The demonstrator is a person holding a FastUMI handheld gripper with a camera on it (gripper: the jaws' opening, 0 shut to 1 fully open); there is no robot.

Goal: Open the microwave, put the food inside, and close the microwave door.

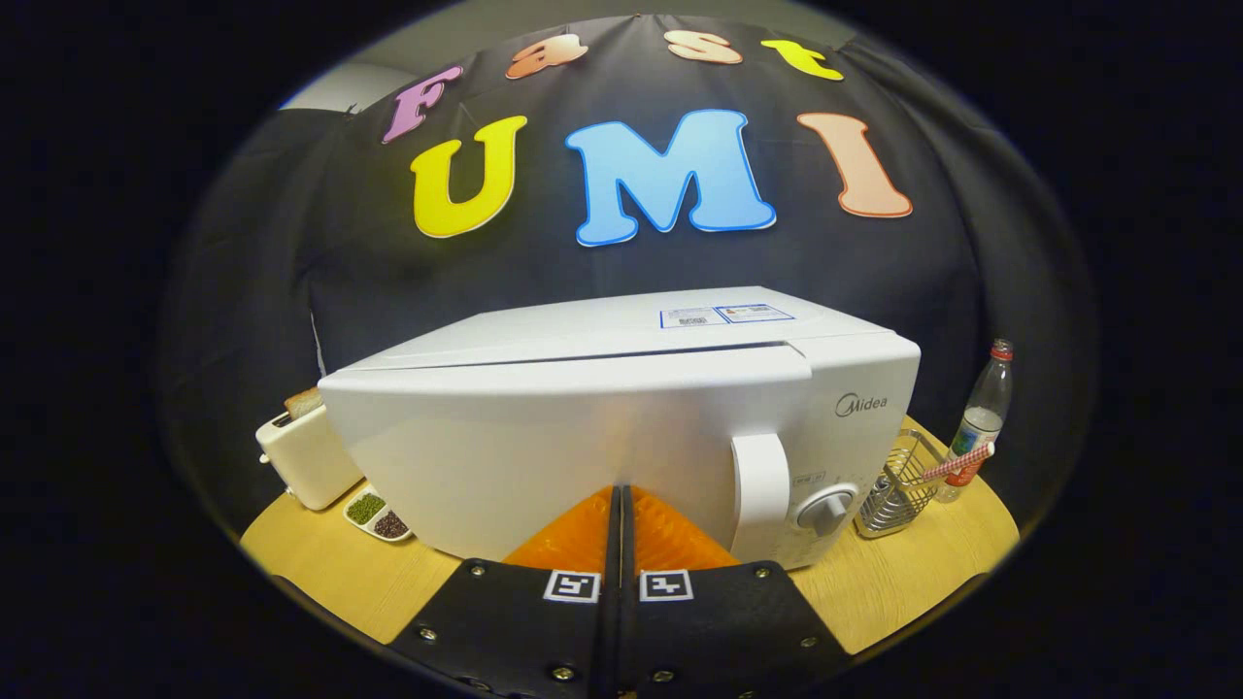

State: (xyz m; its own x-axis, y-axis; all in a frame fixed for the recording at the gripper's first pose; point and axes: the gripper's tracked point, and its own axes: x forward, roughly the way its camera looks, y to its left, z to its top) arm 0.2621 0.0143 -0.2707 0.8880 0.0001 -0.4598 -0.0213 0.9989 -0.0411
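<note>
The microwave [621,427] stands on a light wooden table [330,563] and serves as the reference for all positions below. Its casing is white, its door [544,456] sits flush against the body, and a vertical handle [762,490] runs down the door's right side, with a round dial [825,510] on the control panel just right of that handle. Two labels lie on the top panel of the microwave towards its rear. The gripper [621,505] is directly in front of the microwave door, its two fingers brought together with nothing between them; the tips lie at or very near the door face, though contact cannot be confirmed from this angle. To the left of the microwave, a white toaster [306,461] stands on the table with a slice of bread [303,401] projecting from its slot. Just in front of the toaster, beside the microwave's lower left corner, lies a small divided dish [379,515] holding green grains in one compartment and dark grains in the other. To the right of the microwave stands a wire rack [898,490], with a red-and-white checked item [957,466] resting across its rim. Just beyond the rack stands a clear plastic bottle [983,417] with a red cap, upright. Behind the microwave hangs the booth's black cloth wall [252,291], loosely draped, and a pale ceiling area is visible above it.
</note>
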